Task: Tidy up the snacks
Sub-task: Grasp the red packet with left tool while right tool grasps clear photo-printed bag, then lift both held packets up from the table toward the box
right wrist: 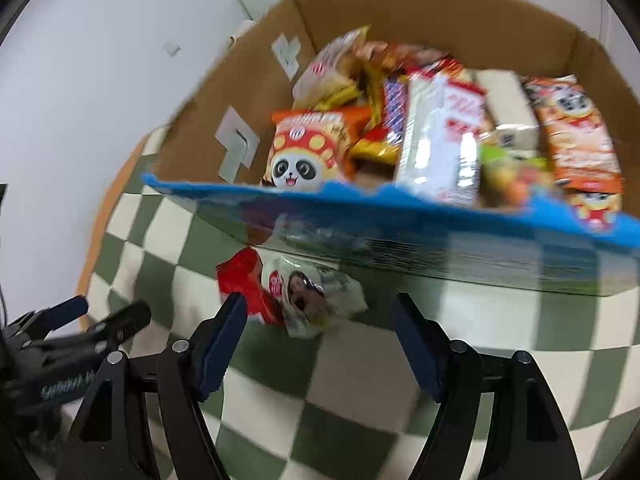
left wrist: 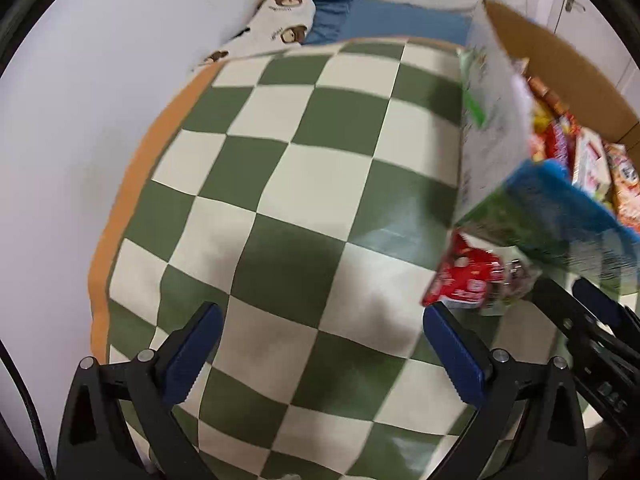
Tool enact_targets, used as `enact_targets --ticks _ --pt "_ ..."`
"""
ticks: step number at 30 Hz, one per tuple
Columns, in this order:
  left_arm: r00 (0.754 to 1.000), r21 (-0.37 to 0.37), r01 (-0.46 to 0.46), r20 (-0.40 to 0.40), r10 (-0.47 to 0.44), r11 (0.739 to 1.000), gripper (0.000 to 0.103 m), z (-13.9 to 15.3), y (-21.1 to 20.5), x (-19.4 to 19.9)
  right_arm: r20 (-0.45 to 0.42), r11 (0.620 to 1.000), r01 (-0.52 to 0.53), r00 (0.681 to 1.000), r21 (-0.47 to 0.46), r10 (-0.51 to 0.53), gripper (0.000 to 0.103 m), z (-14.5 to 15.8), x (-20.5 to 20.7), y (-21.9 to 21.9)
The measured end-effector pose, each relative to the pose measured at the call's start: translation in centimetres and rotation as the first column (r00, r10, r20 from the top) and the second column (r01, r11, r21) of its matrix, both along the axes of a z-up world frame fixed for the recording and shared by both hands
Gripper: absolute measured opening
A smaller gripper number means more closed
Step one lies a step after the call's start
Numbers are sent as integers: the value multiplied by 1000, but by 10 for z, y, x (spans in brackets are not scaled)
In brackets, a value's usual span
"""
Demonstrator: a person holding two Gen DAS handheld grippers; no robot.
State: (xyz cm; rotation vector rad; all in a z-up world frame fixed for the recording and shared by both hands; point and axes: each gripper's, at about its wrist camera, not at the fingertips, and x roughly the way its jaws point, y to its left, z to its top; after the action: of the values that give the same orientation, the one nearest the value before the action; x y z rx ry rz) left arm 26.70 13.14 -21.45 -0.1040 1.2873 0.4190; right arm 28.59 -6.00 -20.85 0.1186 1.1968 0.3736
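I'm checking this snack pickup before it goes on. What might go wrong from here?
1. The red-and-white snack packet lies right against the cardboard box, so the right gripper may bump the box.
2. Its open jaws sit off-centre; the packet could slip out.
3. The left gripper hovers close and might get in the way.

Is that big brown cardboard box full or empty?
Fairly full: the big brown cardboard box stands open, with colourful snack packets piled across its inside.
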Motion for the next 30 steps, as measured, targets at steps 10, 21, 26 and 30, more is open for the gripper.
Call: enact_targets --ticks 10,21,26,30 --pt "997 -132 79 -7 -81 988 103 -24 2 15 -27 995 58 998 -76 -60 59 -47 2 27" --pt "982 -295 187 19 -190 937 62 -40 -41 46 -74 976 183 979 -120 -193 59 -54 -25 -31" --pt "978 -330 191 -19 -208 924 33 -56 -48 41 -95 974 195 974 -115 -206 59 -57 -37 -45" --pt "977 -378 176 -50 -209 909 33 -60 -52 16 -140 977 189 969 -102 -202 58 -63 -52 -49"
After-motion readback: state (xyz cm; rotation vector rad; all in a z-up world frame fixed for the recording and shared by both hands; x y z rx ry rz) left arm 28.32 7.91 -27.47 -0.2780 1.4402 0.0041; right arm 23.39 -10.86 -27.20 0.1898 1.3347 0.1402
